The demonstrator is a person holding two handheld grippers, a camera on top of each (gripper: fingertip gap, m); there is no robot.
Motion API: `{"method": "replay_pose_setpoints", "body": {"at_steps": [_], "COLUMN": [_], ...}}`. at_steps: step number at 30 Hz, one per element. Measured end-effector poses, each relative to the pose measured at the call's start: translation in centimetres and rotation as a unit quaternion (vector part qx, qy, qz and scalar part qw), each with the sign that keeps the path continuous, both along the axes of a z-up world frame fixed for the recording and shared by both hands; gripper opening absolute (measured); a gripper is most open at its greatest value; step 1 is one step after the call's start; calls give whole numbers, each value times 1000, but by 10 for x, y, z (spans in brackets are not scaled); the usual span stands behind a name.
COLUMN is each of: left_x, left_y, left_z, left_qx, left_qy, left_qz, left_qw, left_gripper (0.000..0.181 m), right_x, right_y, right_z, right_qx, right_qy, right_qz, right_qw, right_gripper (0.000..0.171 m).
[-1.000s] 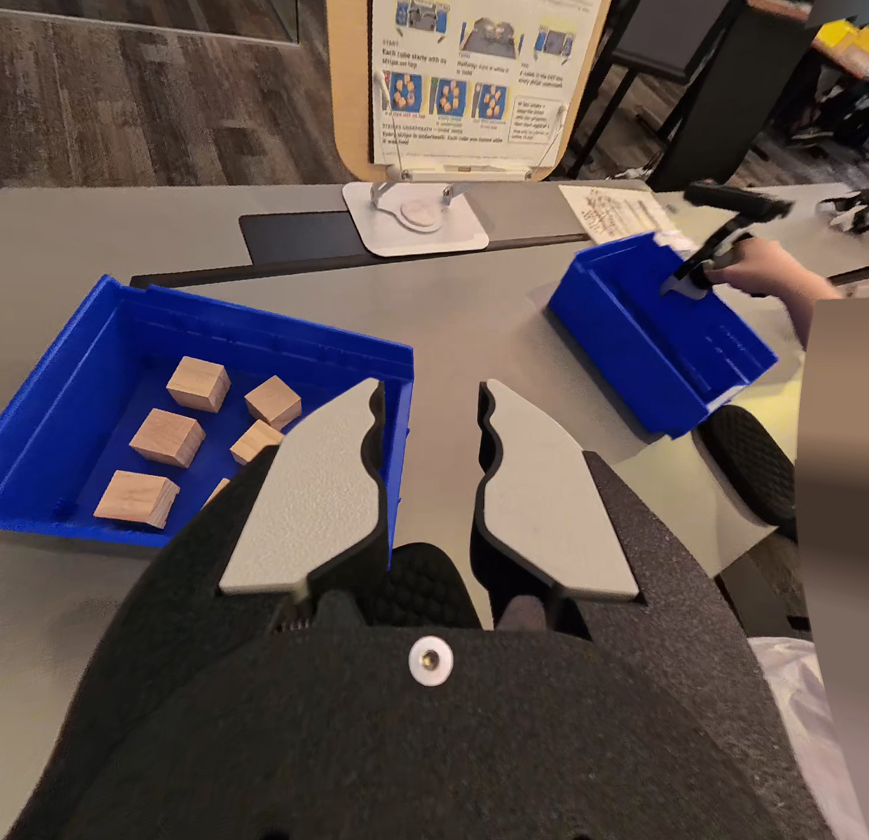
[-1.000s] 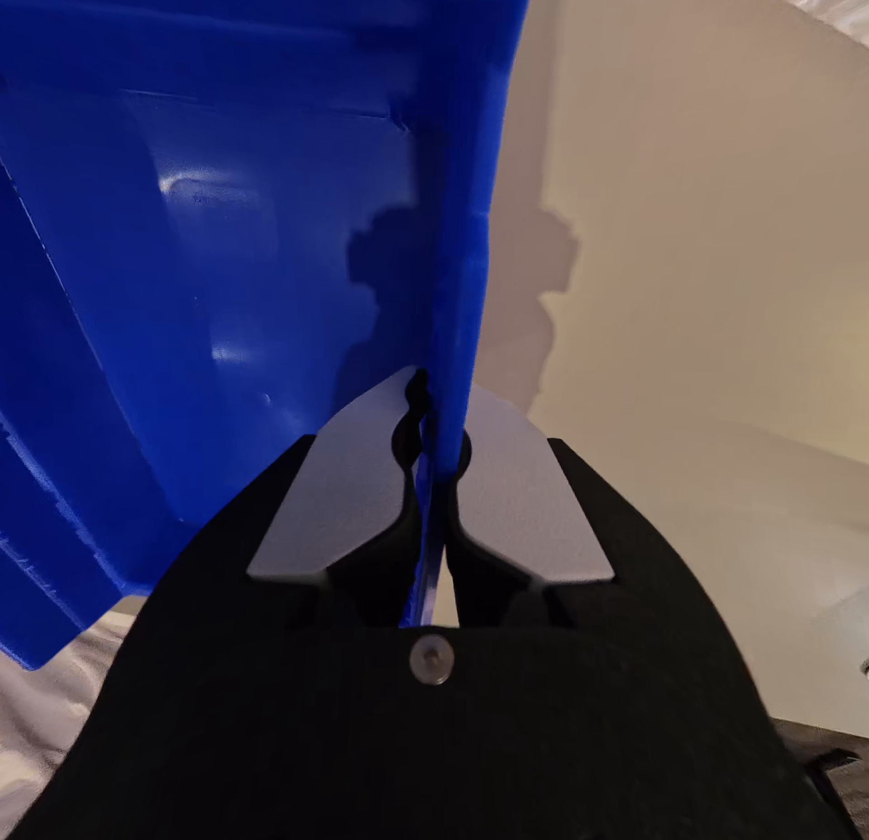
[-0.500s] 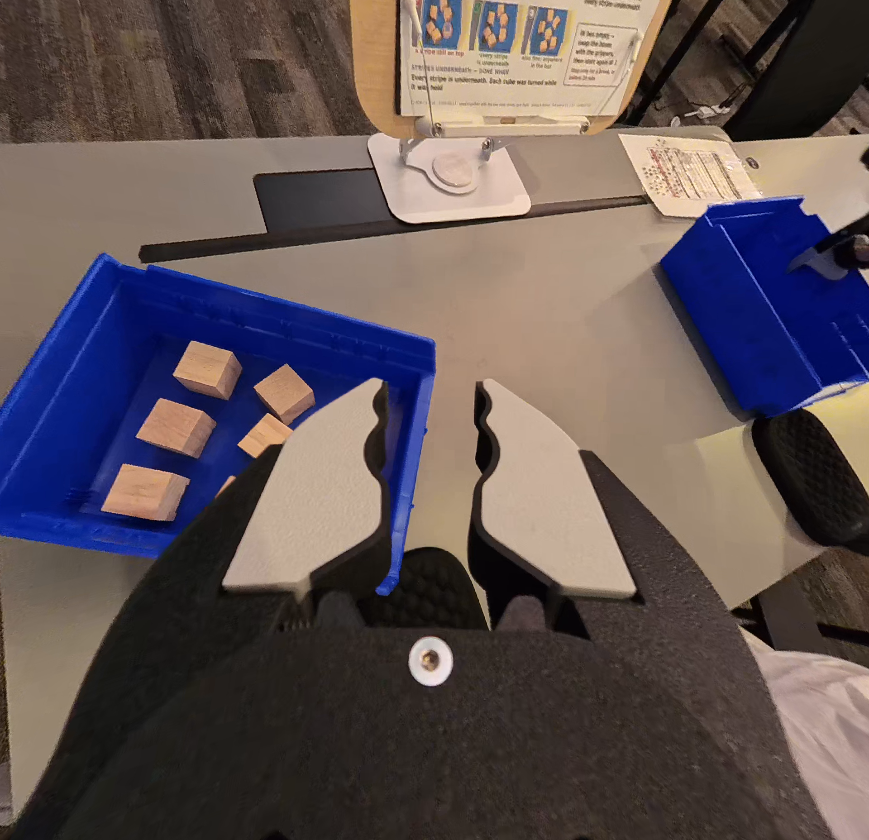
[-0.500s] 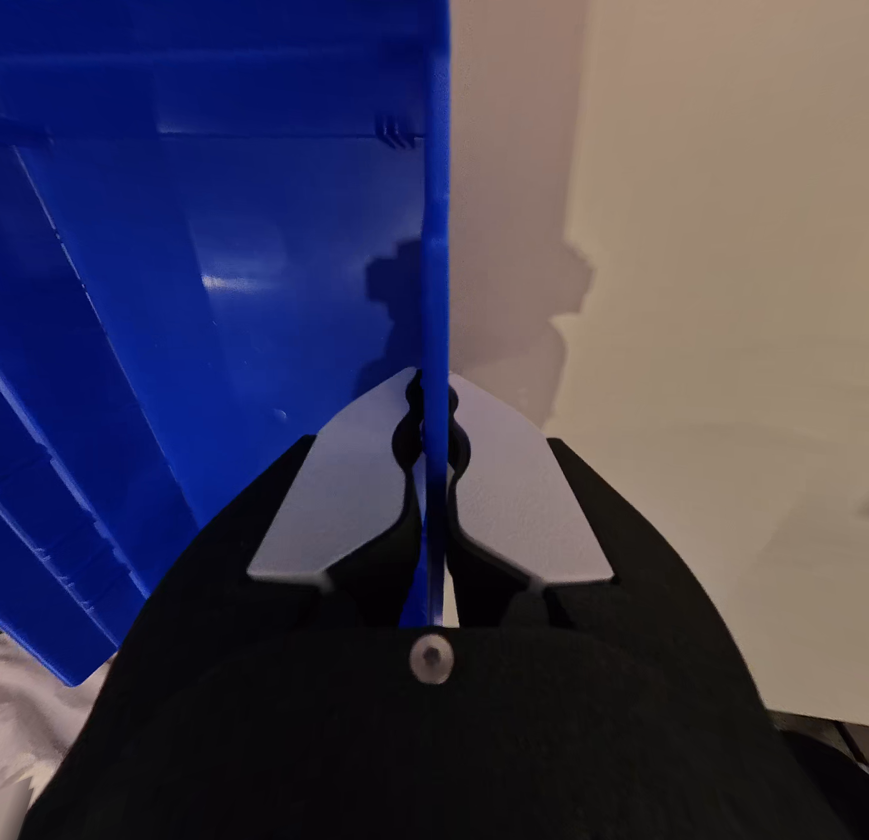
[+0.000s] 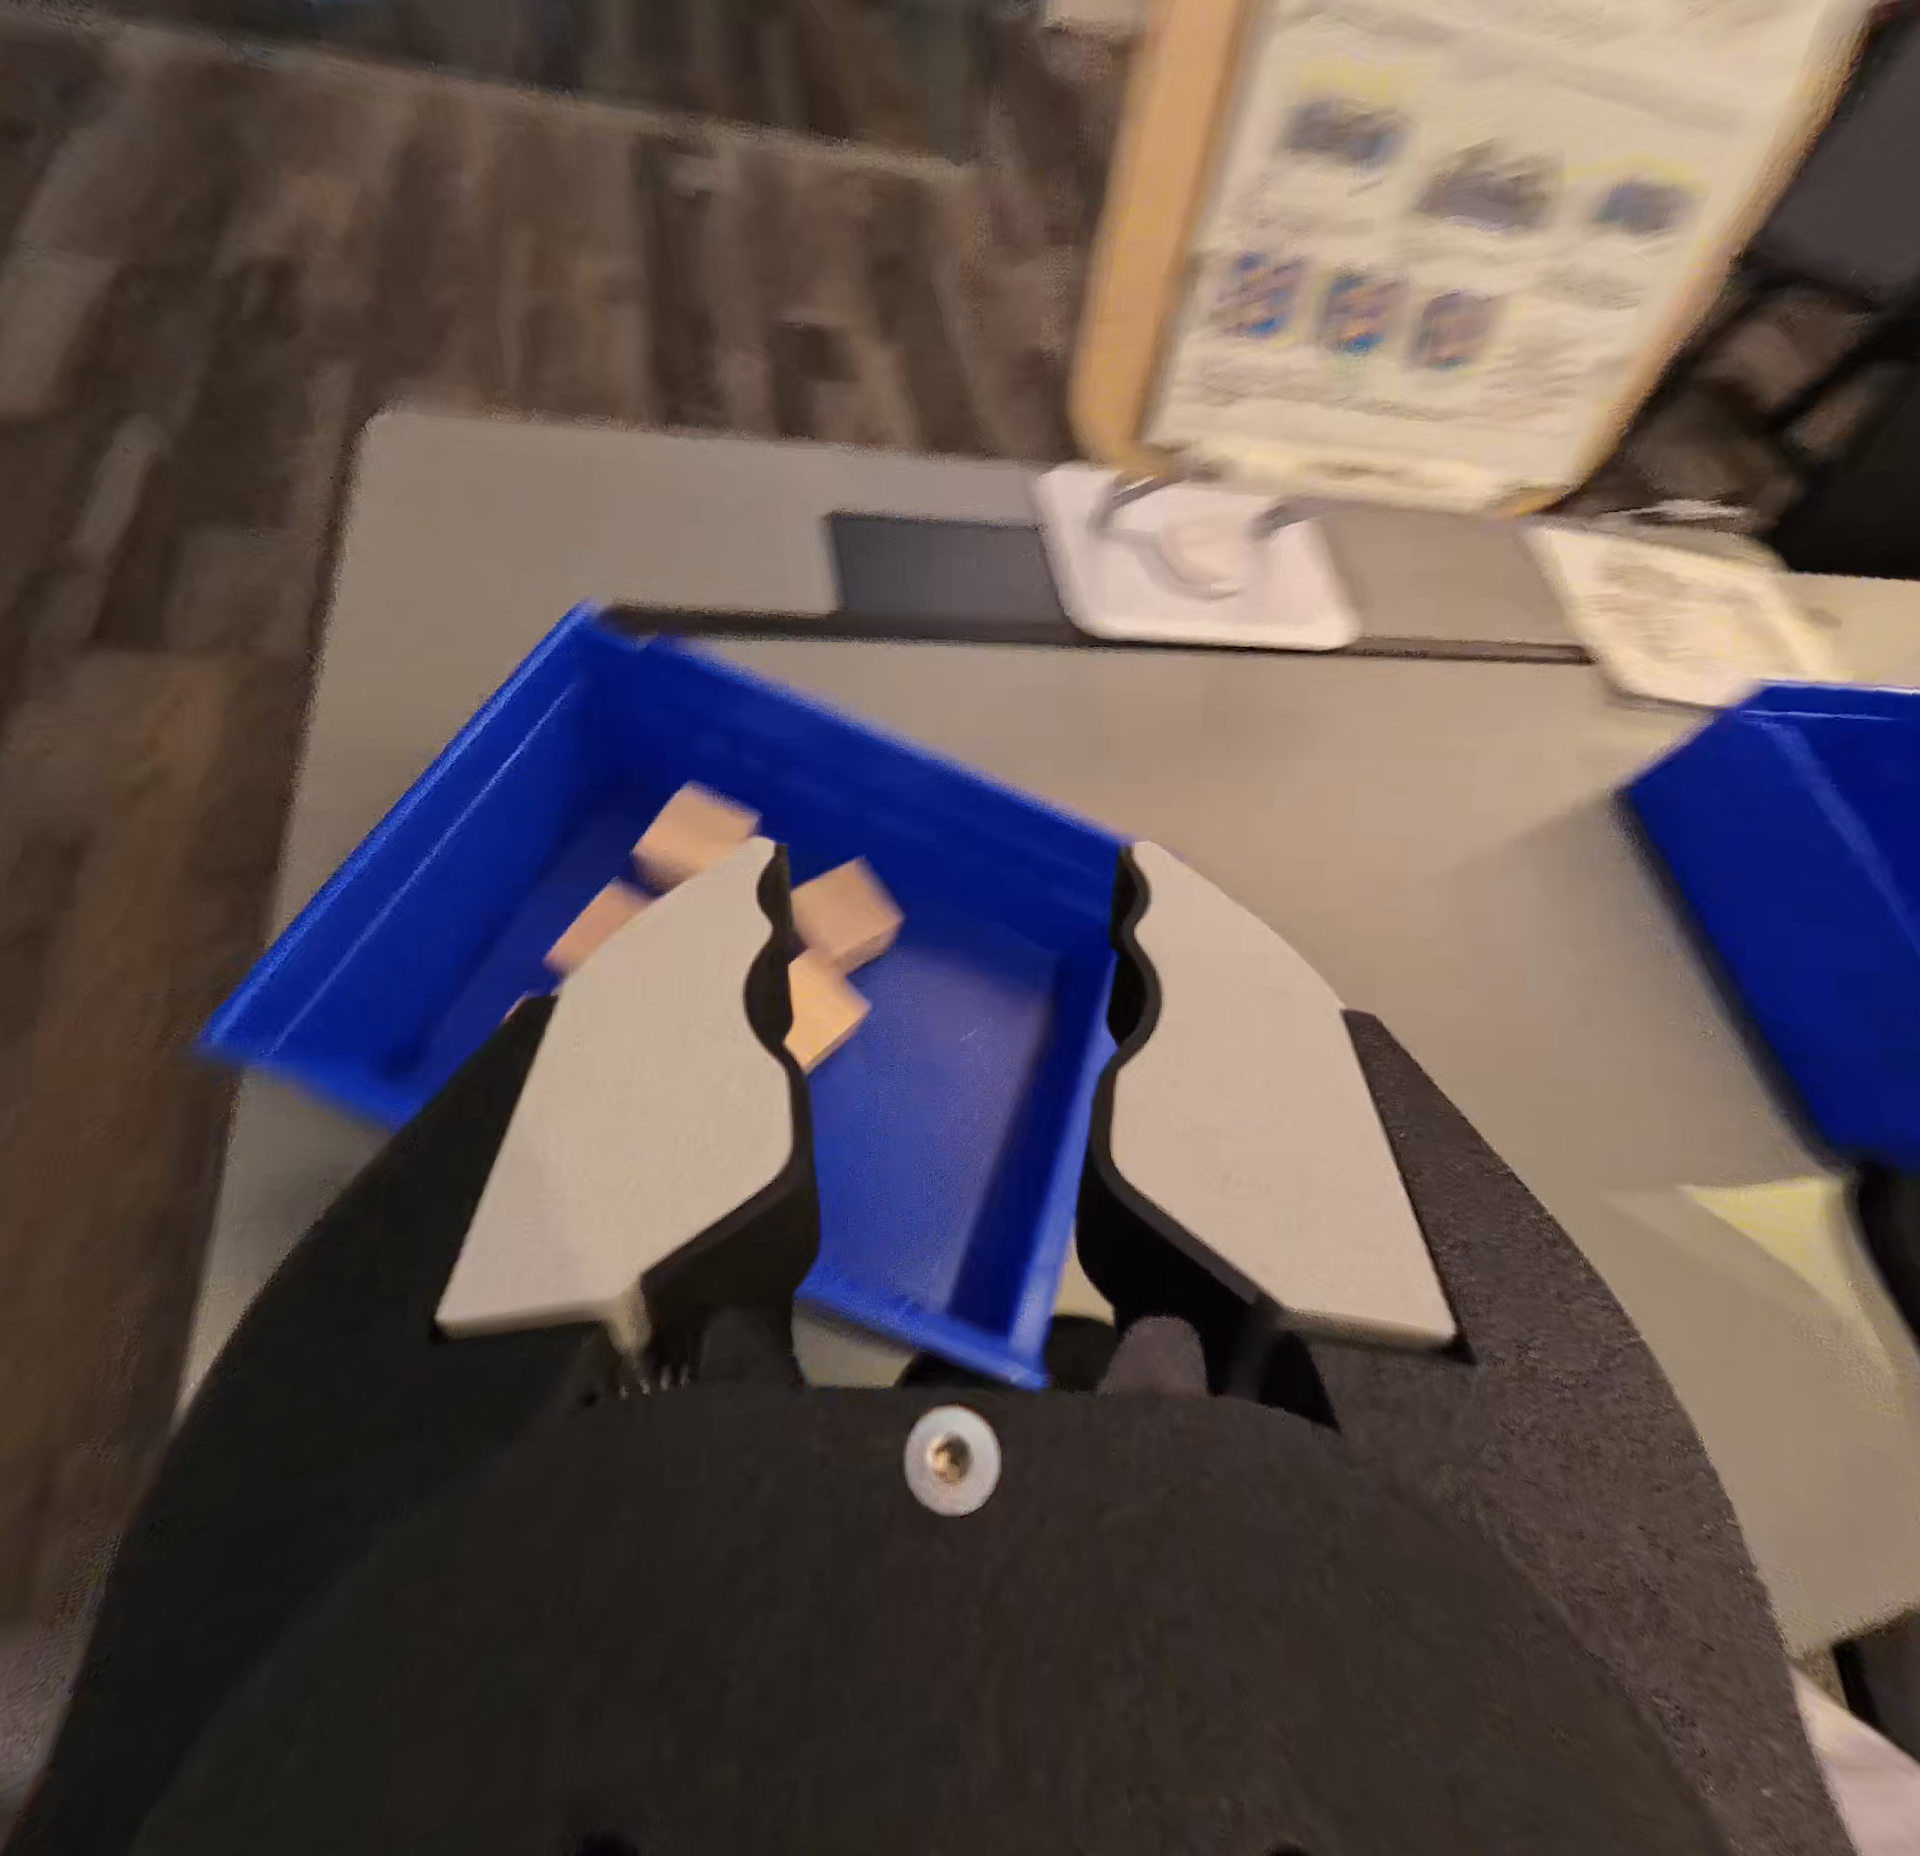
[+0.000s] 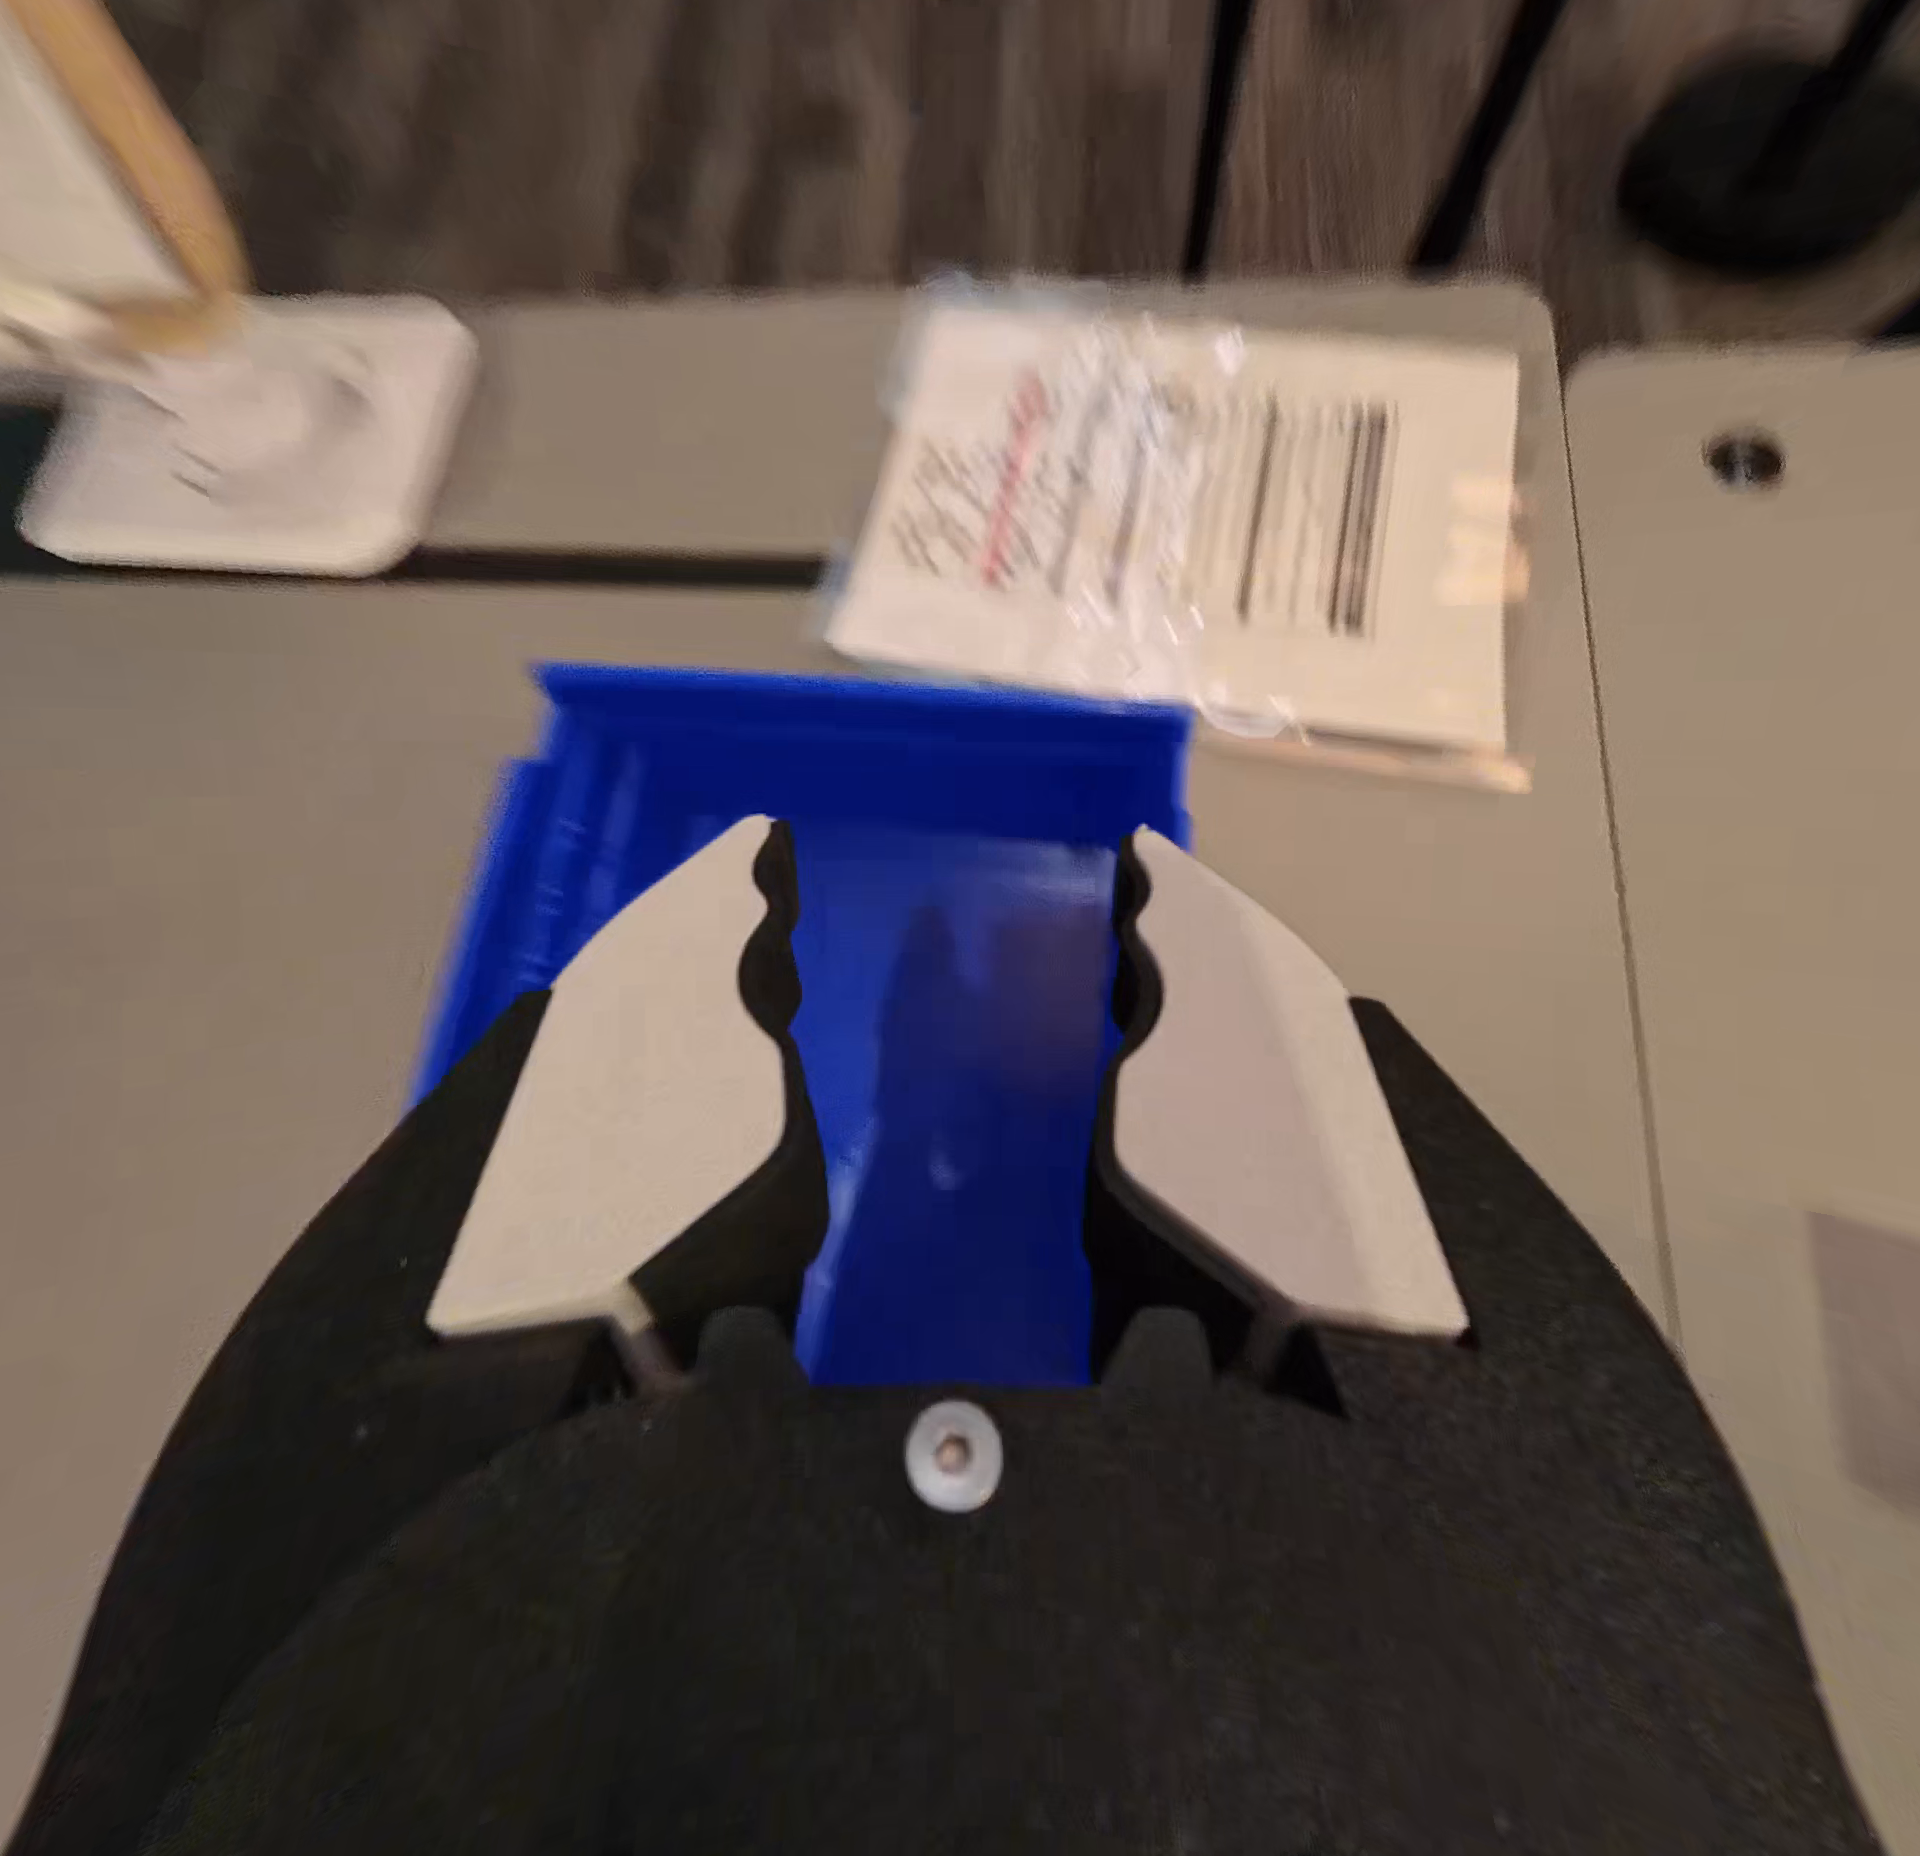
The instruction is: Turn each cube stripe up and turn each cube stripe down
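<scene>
Now the right gripper (image 6: 948,850) has released the blue bin (image 6: 862,726); both grippers' fingers gape empty.

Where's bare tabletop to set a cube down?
Bare grey table lies between the bin holding the cubes and the empty bin. Inside the first bin, its right half is free; the cubes crowd its left. The far edge holds the sign stand and papers.

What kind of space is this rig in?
Probably an office or lab set up for data collection: a grey table on wood-look flooring, a propped-up instruction board, and blue bins, one holding wooden cubes.
</scene>
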State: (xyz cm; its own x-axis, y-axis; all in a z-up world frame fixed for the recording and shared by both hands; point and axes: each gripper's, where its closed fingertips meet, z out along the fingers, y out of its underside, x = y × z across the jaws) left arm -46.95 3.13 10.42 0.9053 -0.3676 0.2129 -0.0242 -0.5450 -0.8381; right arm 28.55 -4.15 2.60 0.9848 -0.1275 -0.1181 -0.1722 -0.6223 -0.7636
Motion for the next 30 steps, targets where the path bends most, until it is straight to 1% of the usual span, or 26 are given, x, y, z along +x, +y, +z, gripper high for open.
{"method": "replay_pose_setpoints", "body": {"at_steps": [1,2,3,4,5,7,8,11,12,13,15,16,18,21,24,27,30], "left_x": [-18,-29,-34,-39,-47,-72,-80,-92,-95,-95,-94,-90,-83,-92,-105,-105,-104], "left_y": [4,6,11,17,23,24,22,28,27,28,26,24,21,14,15,12,18], "left_z": [-18,-34,-44,-51,-63,-101,-115,-137,-142,-142,-139,-135,-123,-114,-129,-155,-172], "left_qx": [-42,-86,-111,-131,-156,-235,-265,-304,-313,-314,-313,-307,-292,-277,-299,-358,-383], "left_qy": [4,-16,-59,-103,-129,-126,-125,-147,-147,-150,-141,-142,-144,-113,-92,-85,-63], "left_qz": [28,37,33,32,46,105,124,154,162,162,162,152,133,165,196,193,189], "left_qw": [999,995,992,986,978,958,948,929,924,923,925,929,936,940,930,909,902], "left_gripper": [54,41,36,35,35,45,47,48,42,41,46,49,50,52,52,51,48], "right_x": [-12,-21,-28,-35,-40,-49,-50,-52,-53,-56,-62,-65,-69,-70,-72,-74,-73], "right_y": [-2,-4,-6,-6,-6,-2,-2,-1,-1,0,2,4,6,8,9,9,9], "right_z": [16,28,36,42,46,56,60,63,61,58,56,55,52,45,39,35,35], "right_qx": [43,77,101,122,139,159,168,169,159,150,144,143,134,112,95,84,83], "right_qy": [2,2,4,8,12,7,-9,-53,-57,-58,-59,-60,-66,-79,-84,-87,-88], "right_qz": [9,13,18,21,26,45,44,40,41,44,55,58,63,66,72,76,78], "right_qw": [999,997,995,992,990,986,985,983,985,986,986,986,987,988,989,990,990], "right_gripper": [57,54,54,53,51,47,46,43,42,42,42,42,42,43,43,44,43]}}
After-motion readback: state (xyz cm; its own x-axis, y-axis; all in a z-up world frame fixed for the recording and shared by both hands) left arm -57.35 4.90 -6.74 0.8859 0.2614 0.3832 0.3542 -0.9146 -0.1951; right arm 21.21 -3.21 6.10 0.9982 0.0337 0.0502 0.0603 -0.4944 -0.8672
